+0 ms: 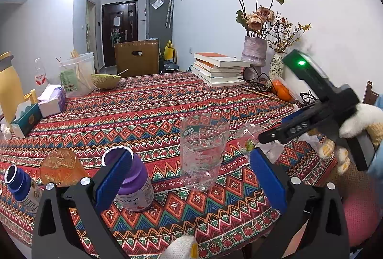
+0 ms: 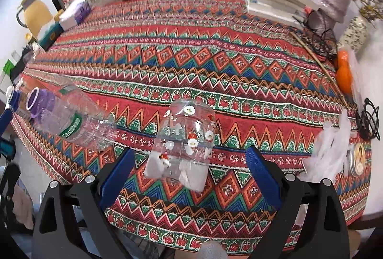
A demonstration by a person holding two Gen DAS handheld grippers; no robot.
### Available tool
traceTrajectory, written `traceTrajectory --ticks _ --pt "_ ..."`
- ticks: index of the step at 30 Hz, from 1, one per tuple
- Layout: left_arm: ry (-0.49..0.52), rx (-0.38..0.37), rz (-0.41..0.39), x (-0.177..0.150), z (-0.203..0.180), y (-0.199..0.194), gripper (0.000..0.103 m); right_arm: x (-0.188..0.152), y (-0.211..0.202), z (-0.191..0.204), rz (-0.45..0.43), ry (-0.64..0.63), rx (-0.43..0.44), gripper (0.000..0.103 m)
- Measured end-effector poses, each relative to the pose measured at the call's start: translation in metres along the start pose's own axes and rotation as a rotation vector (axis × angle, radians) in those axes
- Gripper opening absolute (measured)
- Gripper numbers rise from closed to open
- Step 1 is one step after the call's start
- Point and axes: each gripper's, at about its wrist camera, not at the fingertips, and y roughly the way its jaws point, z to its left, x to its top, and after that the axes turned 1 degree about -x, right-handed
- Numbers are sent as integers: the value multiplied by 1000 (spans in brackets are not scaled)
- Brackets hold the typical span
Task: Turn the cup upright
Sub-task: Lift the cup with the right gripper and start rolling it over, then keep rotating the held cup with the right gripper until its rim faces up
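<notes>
Red patterned cloth covers my desk (image 2: 215, 43). I count one stack of books (image 1: 219, 70), two vases, two pill bottles and one cut-off clear plastic bottle (image 1: 202, 151), standing empty between my left tongs (image 1: 191, 177), which are spread. One printed glass cup (image 2: 184, 146) sits upside down near the desk's front edge, between my spread right tongs (image 2: 189, 177), untouched.

Both handheld tools share one build: black plastic frames with triangular cut-outs, silver screws at the pivots, ribbed blue pads lining the fingers. The left gripper (image 1: 191, 172) matches the right gripper (image 2: 189, 175). The right one's body carries a green light and raised lettering. White knitted, yellow-dotted gloves (image 1: 354, 125) cover the hands.
</notes>
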Motion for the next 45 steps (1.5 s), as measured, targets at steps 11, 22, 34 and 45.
traceTrajectory --ticks 11,22,34,45 --pt "-14 14 3 0 6 1 96 12 43 -4 103 106 34 65" --pt "-21 7 46 0 8 11 96 6 30 23 135 -312 -10 63" --pt "-12 62 94 -2 12 21 96 -45 22 66 100 -1001 -51 63" --pt "-21 118 126 0 13 27 96 -76 20 78 23 -1396 -112 63"
